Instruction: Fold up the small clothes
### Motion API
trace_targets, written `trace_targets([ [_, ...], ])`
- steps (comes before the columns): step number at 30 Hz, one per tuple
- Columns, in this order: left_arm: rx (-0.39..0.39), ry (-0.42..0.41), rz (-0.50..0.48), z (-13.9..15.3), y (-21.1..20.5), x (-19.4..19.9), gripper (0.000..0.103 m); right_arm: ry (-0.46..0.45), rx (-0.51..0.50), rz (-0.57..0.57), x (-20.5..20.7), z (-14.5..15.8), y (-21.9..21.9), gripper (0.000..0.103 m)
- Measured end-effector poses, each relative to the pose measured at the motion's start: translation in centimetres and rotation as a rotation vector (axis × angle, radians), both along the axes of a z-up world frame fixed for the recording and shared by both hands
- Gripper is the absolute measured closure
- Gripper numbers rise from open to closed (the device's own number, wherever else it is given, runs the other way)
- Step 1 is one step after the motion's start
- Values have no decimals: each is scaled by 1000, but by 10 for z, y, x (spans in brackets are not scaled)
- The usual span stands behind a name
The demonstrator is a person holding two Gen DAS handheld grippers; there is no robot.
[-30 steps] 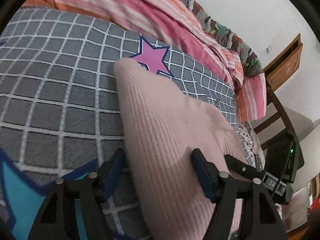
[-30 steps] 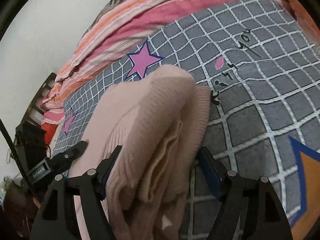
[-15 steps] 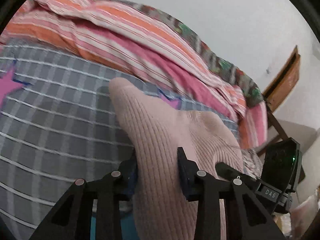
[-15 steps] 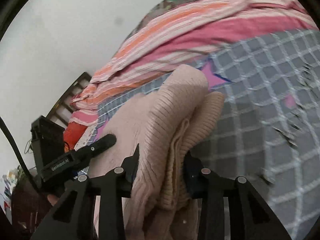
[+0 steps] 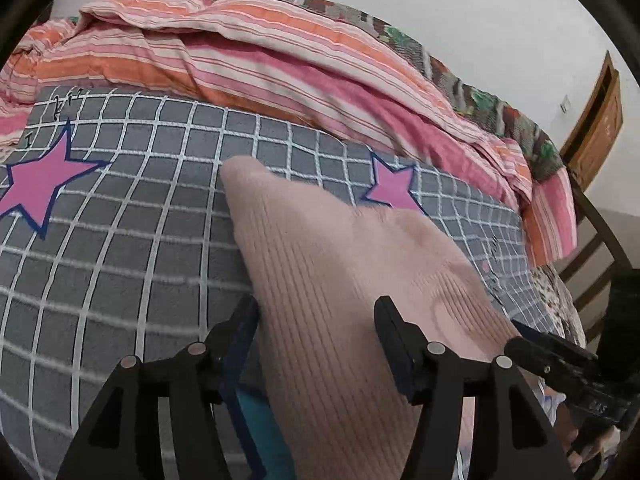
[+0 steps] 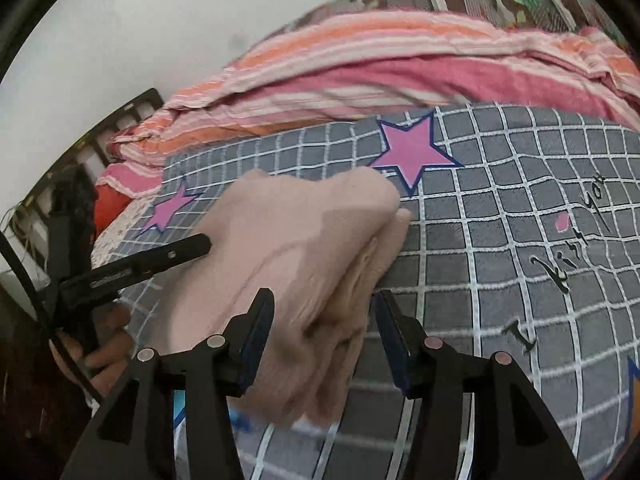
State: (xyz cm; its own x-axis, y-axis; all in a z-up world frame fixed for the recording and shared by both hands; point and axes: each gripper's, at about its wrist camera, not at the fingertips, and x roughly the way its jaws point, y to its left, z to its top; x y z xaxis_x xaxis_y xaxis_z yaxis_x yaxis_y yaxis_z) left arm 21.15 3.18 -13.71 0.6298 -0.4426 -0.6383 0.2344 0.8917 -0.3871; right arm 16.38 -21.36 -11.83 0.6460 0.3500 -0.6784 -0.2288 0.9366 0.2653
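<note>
garment: a pale pink ribbed knit garment [image 5: 332, 280] is lying folded over on the grey white-gridded bed cover with pink stars [image 5: 120, 248].
long axis: it is running away from both cameras toward the striped pink and orange quilt [image 5: 248, 60].
nearer side: the left hand-held gripper [image 5: 316, 320] is sitting over the garment's left edge, the right hand-held gripper [image 6: 322, 316] over its layered right edge; neither is clearly nearer.
left jaws: they are opening, the knit lying between them; the left pad is just touching cloth, the right standing clear.
right jaws: they are opening too, straddling the stacked folds without pinching.
</note>
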Motion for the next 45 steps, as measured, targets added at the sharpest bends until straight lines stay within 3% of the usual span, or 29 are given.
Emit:
trace_targets([
  [8, 69, -46, -139, -6, -1, -84, 38, 27, 34, 25, -19, -5, 6, 62],
  [11, 199, -70, -138, -13, -15, -100, 38, 42, 33, 13, -17, -13, 9, 64],
  [15, 310, -109, -127, -17, -42, -97, 38, 69, 98, -7, -12, -19, 8, 77],
  [16, 349, -117, -112, -18, -47, -95, 38, 71, 110, -10, -10, -20, 7, 85],
  [17, 369, -129, -111, -16, -50, -95, 40, 74, 123, -6, -9, -20, 7, 90],
  [18, 374, -158, -103, -12, -48, -98, 56, 83, 142, 2, -8, -20, 5, 94],
  [19, 373, -174, -85, -9, -44, -99, 74, 81, 154, 8, -10, -18, 3, 96],
  [21, 264, -176, -78, -3, -17, -101, 84, 18, 173, 8, -21, -10, -4, 97],
  [23, 191, -143, -74, -6, -1, -100, 86, -6, 168, 15, -29, -11, -6, 98],
  [26, 185, -119, -79, -14, 3, -102, 86, 67, 136, 12, -29, -37, 2, 98],
  [28, 199, -126, -82, -14, 0, -106, 80, 69, 85, -4, -30, -45, 10, 97],
  [30, 189, -123, -80, -11, 3, -111, 74, 34, 46, -8, -35, -35, 16, 95],
  [32, 164, -116, -63, -8, 10, -116, 64, -11, -1, -11, -38, -21, 21, 91],
  [34, 113, -117, -41, -5, 21, -118, 52, -42, -59, -26, -38, -8, 25, 78],
  [36, 80, -121, -13, -1, 30, -119, 44, -52, -88, -41, -35, -1, 26, 78],
  [45, 37, -122, 66, 17, 37, -78, 44, -56, -113, -79, -14, 11, 26, 77],
])
